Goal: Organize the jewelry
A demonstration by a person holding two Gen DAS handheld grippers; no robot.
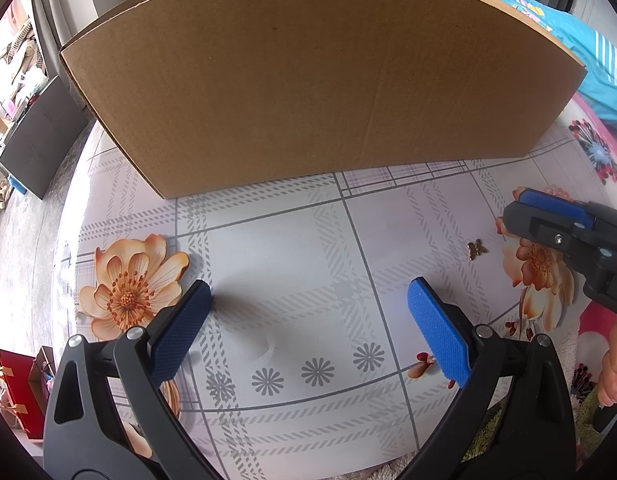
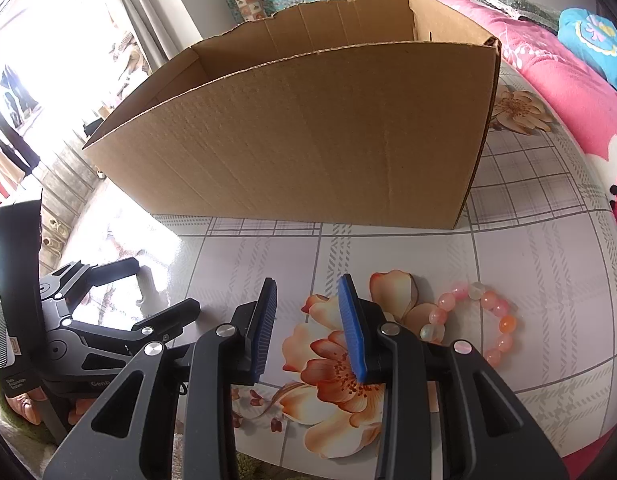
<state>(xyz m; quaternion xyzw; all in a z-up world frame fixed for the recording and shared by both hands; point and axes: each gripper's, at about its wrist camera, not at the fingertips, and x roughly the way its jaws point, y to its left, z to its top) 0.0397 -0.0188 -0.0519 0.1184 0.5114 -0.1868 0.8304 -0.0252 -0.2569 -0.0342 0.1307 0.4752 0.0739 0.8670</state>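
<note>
Where the table (image 1: 292,264) is spread with a glossy cloth printed in grey plaid and orange blossoms, an open cardboard box (image 2: 292,140) stands toward the far edge, its plain front wall facing the two grippers and its top flaps torn away. Behind the table lie pink bedding (image 2: 548,64) and a turquoise cloth (image 1: 580,52); bright curtained windows (image 2: 68,40) fill the left of the room, and a dark panel (image 1: 40,140) and a red paper bag (image 1: 16,392) stand off the table's left edge.

Jewelry: a small gold butterfly charm (image 1: 477,249) lies flat on the cloth near the table's right edge, just beside a printed blossom and close under the tip of the right gripper. A bracelet (image 2: 474,322) of pink and orange beads lies near the front edge at the right, resting partly on a printed petal, just beside the right gripper's right finger and not touched by it.

Left gripper (image 1: 308,312): tilted steeply down over bare cloth near the front edge, jaws spread wide, nothing between the blue pads (image 1: 436,328).

Right gripper (image 2: 308,320): likewise angled downward, jaws parted with a narrow gap, only the printed flower seen between them; it grasps nothing. A person's fingers (image 1: 612,376) wrap its handle at the lower right of the left wrist view.
</note>
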